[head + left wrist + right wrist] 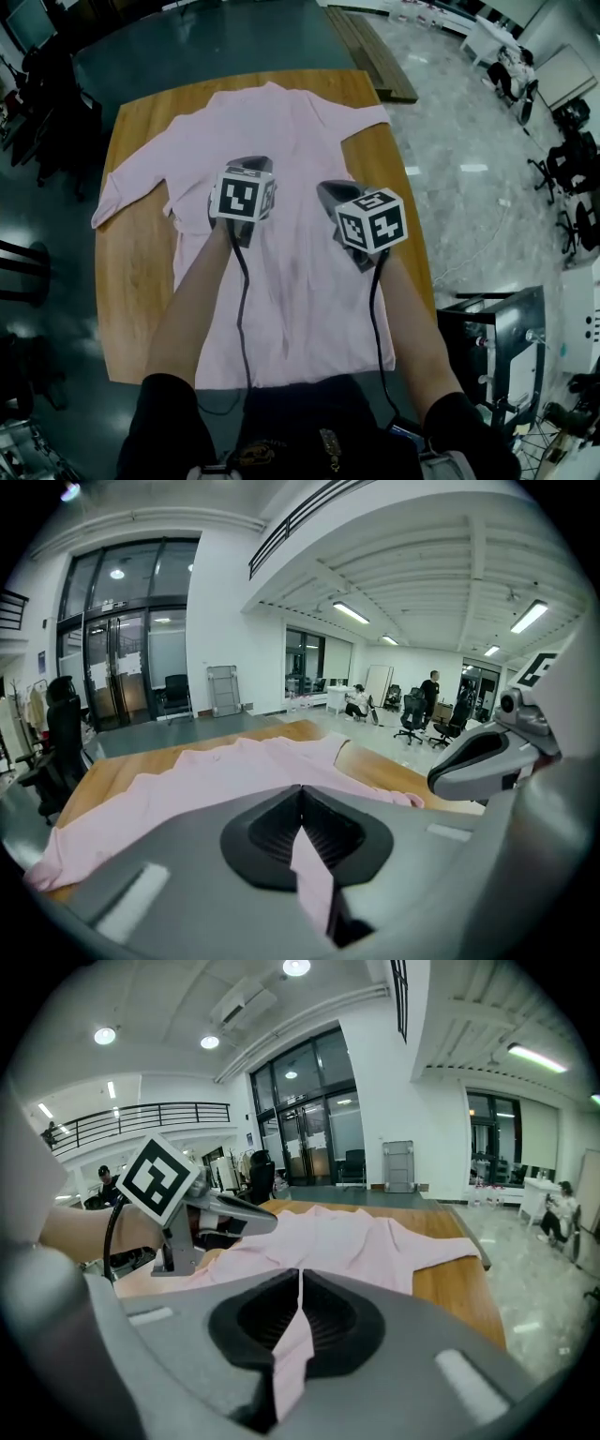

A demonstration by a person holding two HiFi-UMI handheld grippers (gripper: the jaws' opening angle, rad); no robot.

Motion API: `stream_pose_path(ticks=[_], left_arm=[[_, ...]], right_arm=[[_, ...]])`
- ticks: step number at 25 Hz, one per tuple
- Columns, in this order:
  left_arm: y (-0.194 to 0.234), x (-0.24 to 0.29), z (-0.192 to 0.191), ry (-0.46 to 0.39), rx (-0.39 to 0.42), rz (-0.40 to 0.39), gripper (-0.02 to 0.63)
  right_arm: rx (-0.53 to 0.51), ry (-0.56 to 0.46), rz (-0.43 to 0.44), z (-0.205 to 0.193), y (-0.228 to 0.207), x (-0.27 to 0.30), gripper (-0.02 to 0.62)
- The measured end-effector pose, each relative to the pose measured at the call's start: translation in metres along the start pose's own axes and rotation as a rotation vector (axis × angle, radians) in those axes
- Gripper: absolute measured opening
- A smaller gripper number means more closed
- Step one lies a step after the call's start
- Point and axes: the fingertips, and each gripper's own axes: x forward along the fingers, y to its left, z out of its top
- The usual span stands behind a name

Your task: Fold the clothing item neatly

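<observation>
A pink shirt (300,281) lies spread on the wooden table (141,272), its collar (272,89) at the far end and a sleeve out to each side. Both grippers hover over its middle, side by side. My left gripper (246,167) is shut on a thin strip of the pink fabric (314,874), which runs up between its jaws. My right gripper (330,190) is likewise shut on a fold of the shirt (292,1354). In the left gripper view the right gripper (487,757) shows at the right edge; the right gripper view shows the left gripper (202,1213) at its left.
Bare table shows along both sides of the shirt. A metal cart (497,337) stands close to the table's near right corner. A wooden pallet (380,52) lies on the floor beyond the far right corner. Black chairs (56,112) stand at the left.
</observation>
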Motion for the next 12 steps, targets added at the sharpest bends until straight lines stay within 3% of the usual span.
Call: stream_pose_path(ticks=[10,12], left_arm=[[0.051,0.116,0.005,0.035,0.001,-0.007,0.011],[0.056,0.14,0.001,0.039,-0.019,-0.019,0.046]], right_arm=[[-0.022,-0.019,0.025,0.025,-0.029,0.067,0.014],[-0.022,-0.011,0.04,0.019,-0.034,0.078,0.014]])
